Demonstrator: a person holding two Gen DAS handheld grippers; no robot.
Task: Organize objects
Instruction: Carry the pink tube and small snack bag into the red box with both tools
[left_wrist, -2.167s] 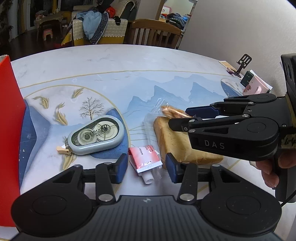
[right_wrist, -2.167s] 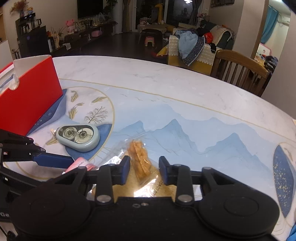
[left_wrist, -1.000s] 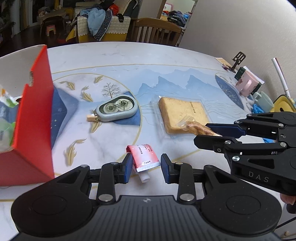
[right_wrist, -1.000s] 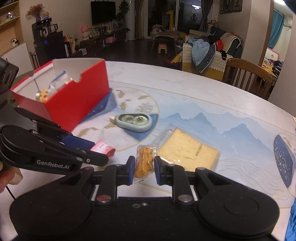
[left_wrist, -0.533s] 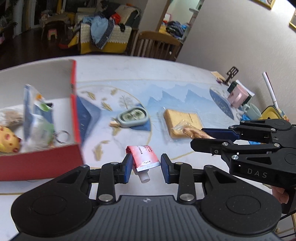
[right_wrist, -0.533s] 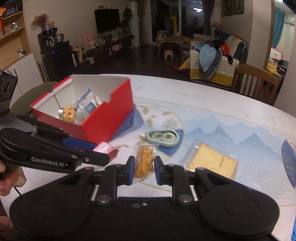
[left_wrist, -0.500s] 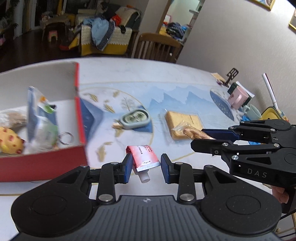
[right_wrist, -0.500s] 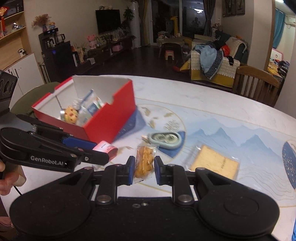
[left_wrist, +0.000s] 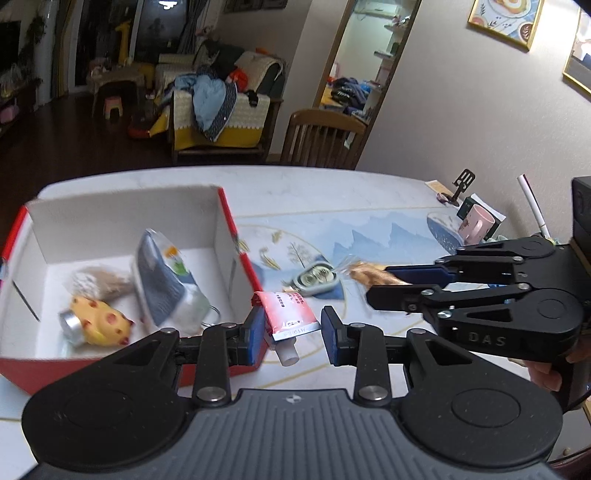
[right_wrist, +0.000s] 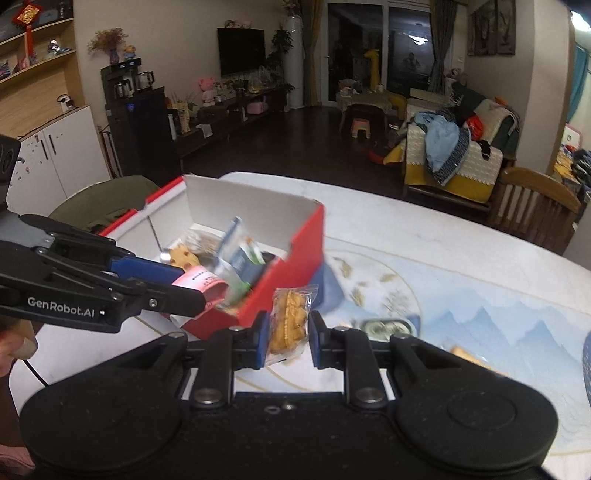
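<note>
Tube (left_wrist: 287, 318), pink and white with a white cap, is sitting clamped between the blue pads of the left gripper (left_wrist: 291, 334), jaws narrowed onto it, cap end pointing back toward the gripper body. Snack pack (right_wrist: 289, 320), clear wrap over orange biscuits, is being pinched in the same way by the right gripper (right_wrist: 286, 341), jaws nearly together on its sides. Both items are being held off the table (left_wrist: 332, 192).

Just ahead and left of the left gripper, a red box (left_wrist: 242, 258) with a white inside is standing open; it is holding a yellow spotted toy (left_wrist: 98, 323), a blue-and-white pouch (left_wrist: 162, 291) and a blurred pale packet. From the right gripper, the same box (right_wrist: 295, 254) is lying ahead and to the left, with the left gripper (right_wrist: 192, 291) hanging beside its near edge.

Ahead of both grippers, a correction tape (left_wrist: 314, 278) is lying on the table. A pink mug (left_wrist: 476, 227) is standing far right, near the wall.
</note>
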